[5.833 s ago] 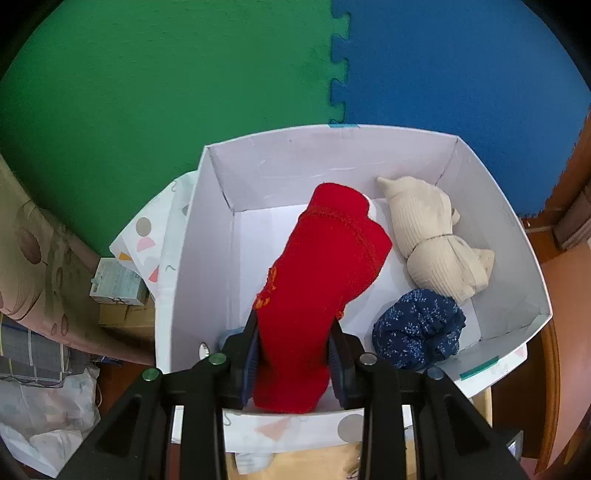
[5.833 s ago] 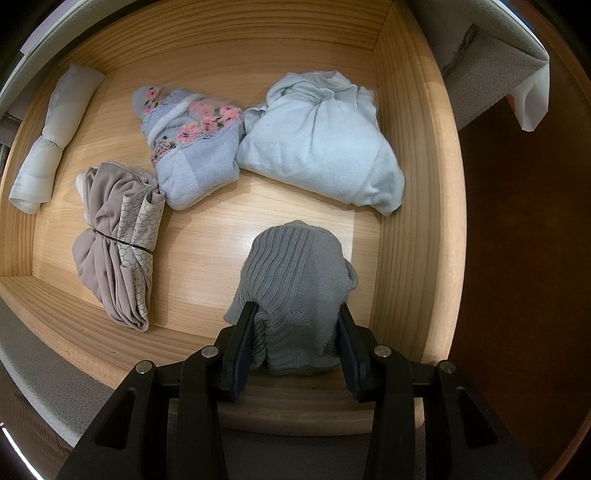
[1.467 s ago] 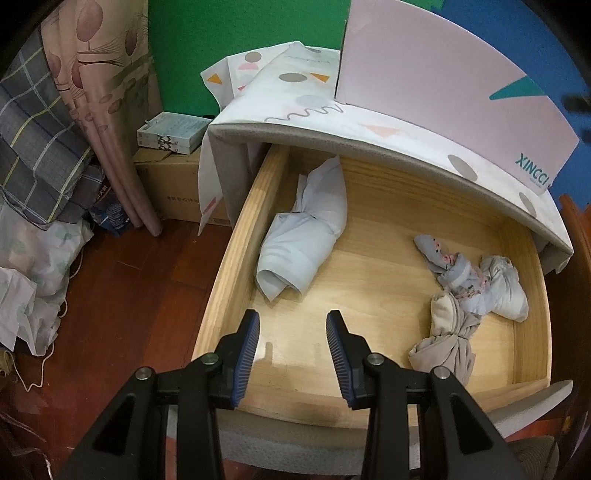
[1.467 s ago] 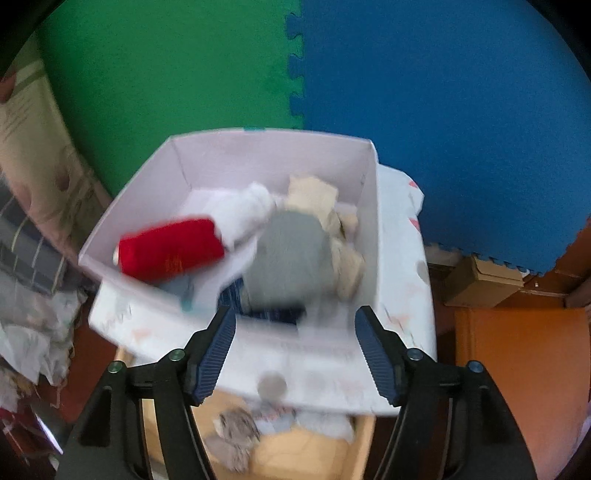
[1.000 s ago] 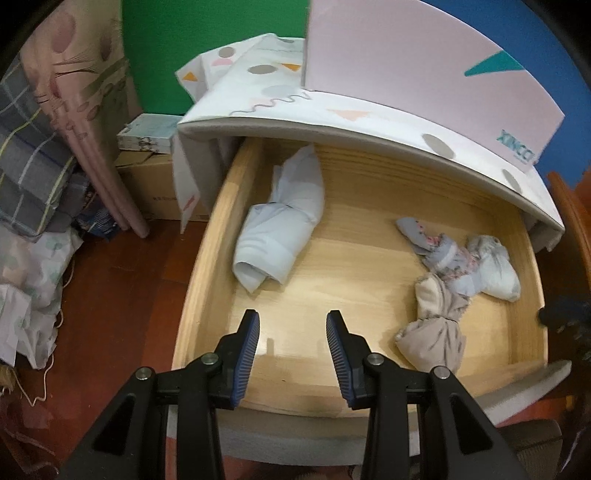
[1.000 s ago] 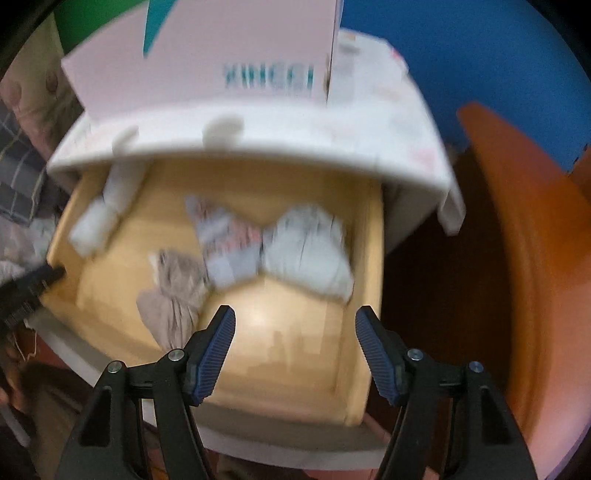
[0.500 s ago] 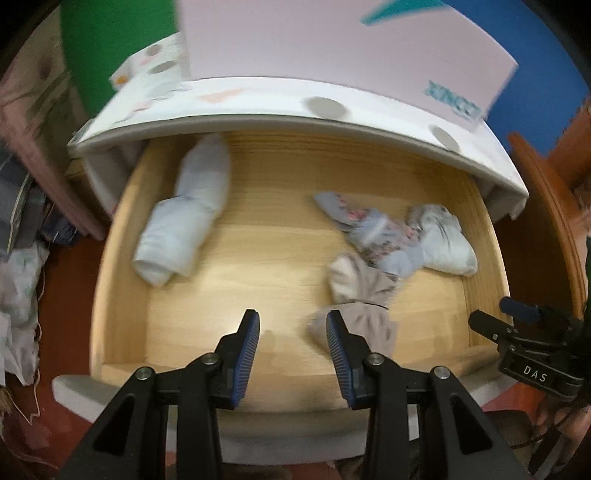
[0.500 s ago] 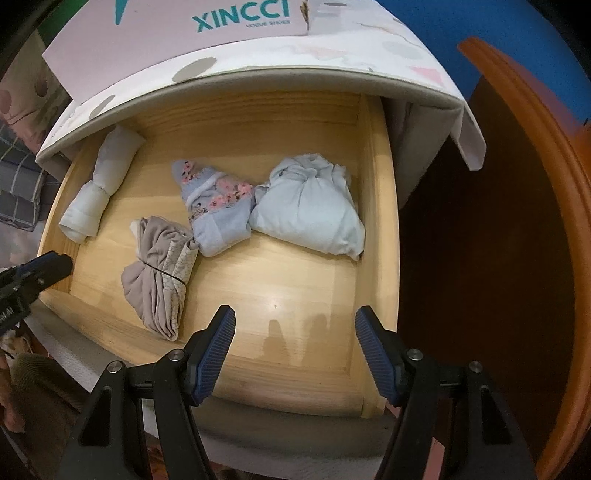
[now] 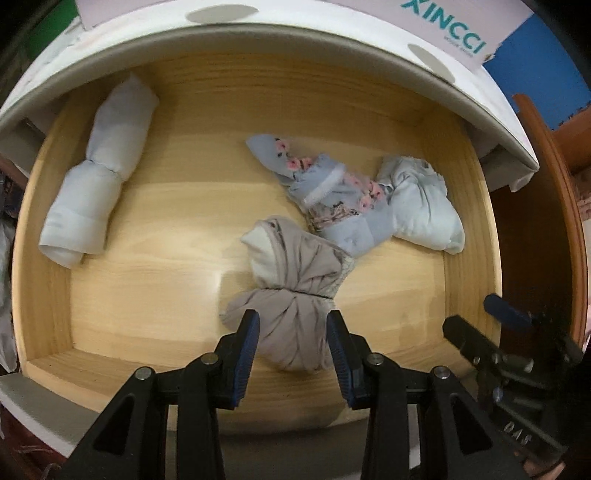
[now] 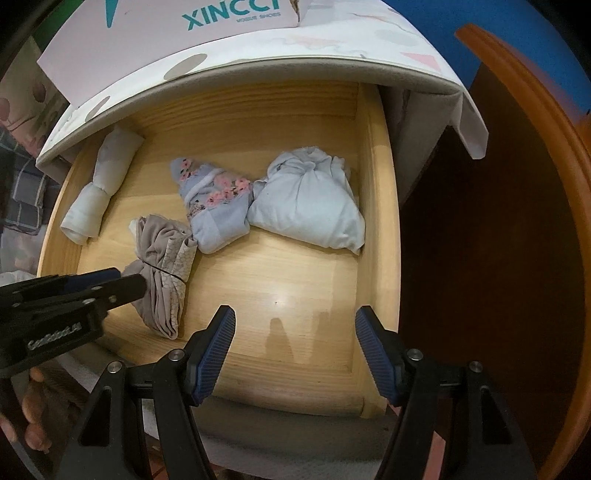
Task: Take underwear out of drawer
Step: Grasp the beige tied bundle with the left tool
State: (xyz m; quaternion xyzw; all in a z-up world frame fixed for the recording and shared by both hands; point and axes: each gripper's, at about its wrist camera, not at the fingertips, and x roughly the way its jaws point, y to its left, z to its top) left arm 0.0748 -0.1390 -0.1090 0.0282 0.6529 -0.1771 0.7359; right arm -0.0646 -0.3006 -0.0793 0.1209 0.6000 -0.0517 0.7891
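- the left gripper [image 9: 291, 332] has its jaws apart, one on each side of the lower lobe of the taupe bundle [image 9: 291, 295], which lies in the drawer [image 9: 155, 295] near the front rim. whether the pads already touch the cloth cannot be told; no squeeze shows.
- the right gripper [image 10: 295, 343] is wide open and holds nothing, above bare wood near the drawer's front right corner.
- still in the drawer: a floral bundle [image 10: 216, 206] just behind the taupe one and touching it, a pale blue bundle [image 10: 310, 206] against the floral one toward the right wall, and a white roll [image 9: 98, 192] at the left wall, well apart from the rest.
- risk: the taupe bundle is tied by a thin band at its waist, and the jaws sit below that. a grip on the loose lobe alone could slip, or the bundle could come undone as it lifts.
- risk: its far end rests against the floral bundle, so a lift could drag that one along.
- risk: the front rim is close under the left fingers; a low pull could catch the cloth on it.
- risk: both grippers work the same front edge, so a crossing reach could knock them together.
- writing: the box [image 10: 166, 33] on top behind the drawer reads "xincci", in teal. the smaller line under it looks like "vogue shoes". the gripper bodies bear white lettering too blurred to read.
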